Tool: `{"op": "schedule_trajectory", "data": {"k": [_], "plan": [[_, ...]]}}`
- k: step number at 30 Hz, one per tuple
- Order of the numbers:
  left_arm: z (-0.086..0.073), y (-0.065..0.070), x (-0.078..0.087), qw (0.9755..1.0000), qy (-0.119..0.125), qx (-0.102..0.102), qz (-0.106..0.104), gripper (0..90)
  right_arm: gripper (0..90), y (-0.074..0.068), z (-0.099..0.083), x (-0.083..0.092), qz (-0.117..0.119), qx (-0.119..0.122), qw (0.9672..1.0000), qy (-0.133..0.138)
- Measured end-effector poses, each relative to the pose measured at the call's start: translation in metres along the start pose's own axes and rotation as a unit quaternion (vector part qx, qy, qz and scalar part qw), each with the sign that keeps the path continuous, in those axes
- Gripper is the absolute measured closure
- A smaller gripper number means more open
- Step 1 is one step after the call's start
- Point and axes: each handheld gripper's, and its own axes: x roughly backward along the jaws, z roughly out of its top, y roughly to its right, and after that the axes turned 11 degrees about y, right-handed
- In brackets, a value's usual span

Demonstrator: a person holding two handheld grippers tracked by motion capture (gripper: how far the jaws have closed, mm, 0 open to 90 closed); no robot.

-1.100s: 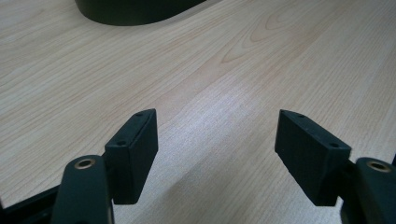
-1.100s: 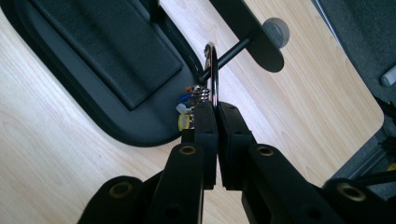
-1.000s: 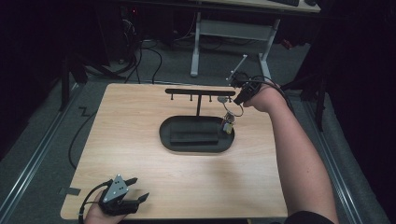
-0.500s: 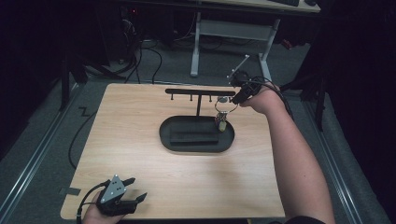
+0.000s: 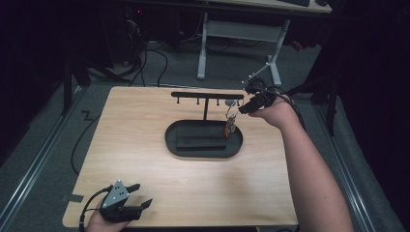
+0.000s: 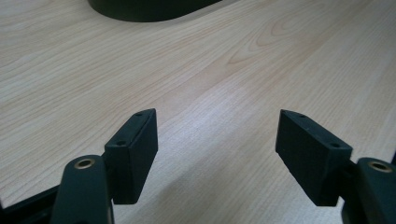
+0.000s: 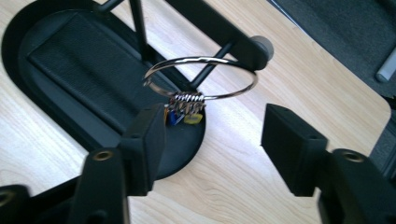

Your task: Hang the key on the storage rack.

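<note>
Key ring (image 7: 201, 84): hangs on the end peg of the black rack (image 5: 207, 95), at table's two o'clock; tags dangle over tray (image 5: 203, 150). Right gripper (image 7: 212, 126): jaws just opened, ring apparently released. Left gripper (image 6: 217, 140): open, empty, seven o'clock. Step: hanging done; next, withdraw clear.

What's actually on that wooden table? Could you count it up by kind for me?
Black hook stand with oval base: 1
Key ring with small tags, hanging on the stand's hook: 1
Hand-held grippers with two fingers: 2, the left gripper and the right gripper
Total: 4
</note>
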Motion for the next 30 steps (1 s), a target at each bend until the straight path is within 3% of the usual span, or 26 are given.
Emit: {"op": "schedule_trajectory", "data": {"k": [5, 9, 10, 14, 17, 18, 23, 28, 30], "plan": [[0.0, -0.001, 0.003, 1.0, 0.001, 0.0, 0.007, 30.2, 26.7, -0.008, -0.01, 0.003, -0.012, -0.006, 0.9998, 0.012], [0.002, -0.001, 0.006, 0.9999, 0.007, -0.002, 0.014, 30.2, 25.8, -0.013, -0.016, 0.005, -0.018, 0.005, 0.9995, 0.027], [0.002, -0.002, 0.005, 0.9999, 0.004, -0.006, 0.015, 30.0, 22.3, -0.016, -0.021, 0.006, -0.027, 0.002, 0.9991, 0.033], [0.002, -0.003, 0.003, 0.9999, 0.003, -0.004, 0.016, 29.9, 16.0, -0.019, -0.034, 0.007, -0.026, -0.018, 0.9979, 0.056], [0.002, -0.001, 0.002, 0.9999, 0.002, -0.006, 0.014, 29.8, 14.3, -0.024, -0.044, 0.006, -0.036, -0.025, 0.9973, 0.059], [0.002, -0.001, 0.0, 0.9999, -0.002, -0.009, 0.013, 29.6, 14.0, -0.027, -0.05, 0.006, -0.039, -0.017, 0.9971, 0.062], [0.003, 0.001, -0.001, 0.9998, -0.005, -0.012, 0.016, 29.5, 11.0, -0.039, -0.075, 0.006, -0.05, -0.025, 0.9951, 0.082], [0.004, 0.002, -0.004, 0.9997, -0.006, -0.013, 0.019, 29.4, 8.5, -0.053, -0.1, 0.003, -0.038, -0.035, 0.9938, 0.099], [0.003, 0.003, -0.005, 0.9997, -0.008, -0.012, 0.02, 29.3, 7.9, -0.064, -0.122, -0.001, -0.04, -0.029, 0.993, 0.108]]}}
